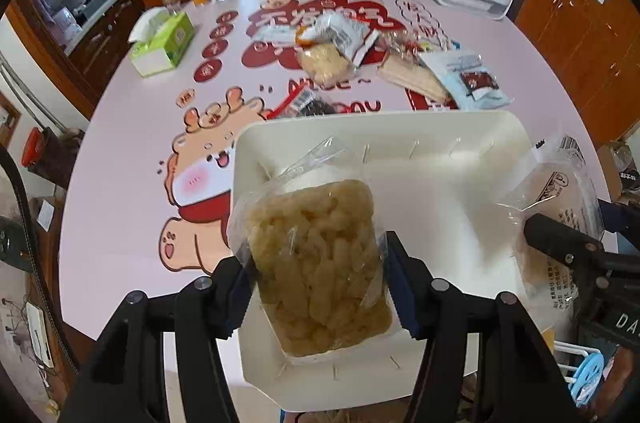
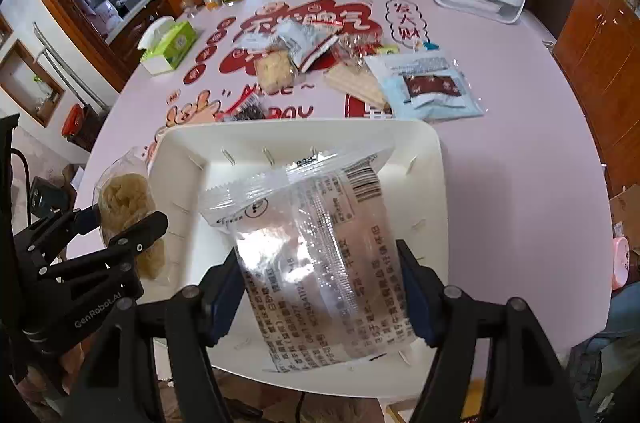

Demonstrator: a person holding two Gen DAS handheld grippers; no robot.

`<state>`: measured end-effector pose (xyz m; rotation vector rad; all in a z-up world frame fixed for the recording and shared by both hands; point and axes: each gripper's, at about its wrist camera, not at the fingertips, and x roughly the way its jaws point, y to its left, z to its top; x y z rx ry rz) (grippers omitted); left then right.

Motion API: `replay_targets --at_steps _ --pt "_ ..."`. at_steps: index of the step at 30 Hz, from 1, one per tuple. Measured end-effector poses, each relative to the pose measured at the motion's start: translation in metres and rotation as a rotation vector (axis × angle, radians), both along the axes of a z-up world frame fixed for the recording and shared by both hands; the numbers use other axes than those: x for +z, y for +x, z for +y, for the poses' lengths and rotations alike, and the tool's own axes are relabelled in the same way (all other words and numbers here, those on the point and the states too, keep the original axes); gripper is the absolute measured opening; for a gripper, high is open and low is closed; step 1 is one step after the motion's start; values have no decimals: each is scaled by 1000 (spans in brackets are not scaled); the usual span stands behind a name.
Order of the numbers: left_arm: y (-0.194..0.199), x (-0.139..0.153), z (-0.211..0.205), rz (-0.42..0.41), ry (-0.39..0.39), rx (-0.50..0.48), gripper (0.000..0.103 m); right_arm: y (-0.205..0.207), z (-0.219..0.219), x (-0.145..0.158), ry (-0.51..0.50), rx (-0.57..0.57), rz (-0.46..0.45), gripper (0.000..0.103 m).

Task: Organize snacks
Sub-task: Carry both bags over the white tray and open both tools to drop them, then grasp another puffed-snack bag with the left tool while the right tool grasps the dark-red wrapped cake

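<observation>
Left wrist view: left gripper [image 1: 320,287] clamps the puffed-snack bag [image 1: 320,263], hanging above the white bin [image 1: 400,131].
Risk: slick film could slip free and land on the bin's near rim.
Right wrist view: right gripper [image 2: 320,287] pinches the printed clear packet [image 2: 316,243] over the same bin.
Risk: both bags may collide on release.
Remaining: loose snacks [image 2: 432,87] wait on the table [image 2: 500,163].

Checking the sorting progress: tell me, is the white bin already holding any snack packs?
No: the white bin shows only bare floor; both packs are gripper-held above it.
</observation>
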<state>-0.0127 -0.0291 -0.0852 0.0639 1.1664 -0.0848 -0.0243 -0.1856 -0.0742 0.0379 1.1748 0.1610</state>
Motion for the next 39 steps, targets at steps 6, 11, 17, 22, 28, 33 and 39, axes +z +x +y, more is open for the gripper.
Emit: replay_targets --at_steps 6,11,17,22,28,33,39 --pt "7 -14 1 47 -34 0 76 9 2 -19 22 2 69 76" --pt "11 -11 3 36 -68 23 92 12 2 -23 24 3 64 80" --pt "12 -10 0 42 -67 43 93 10 1 -7 -5 9 -39 95" --pt "11 -7 -3 32 -55 54 93 10 -5 -5 2 10 -49 95" --pt "9 0 -7 22 -43 72 93 9 -8 -3 4 15 -57 95" --pt "7 3 -8 22 -38 83 93 6 -10 -2 2 16 -55 95" --pt "4 6 -9 10 -31 77 93 4 -12 -3 5 11 -51 95"
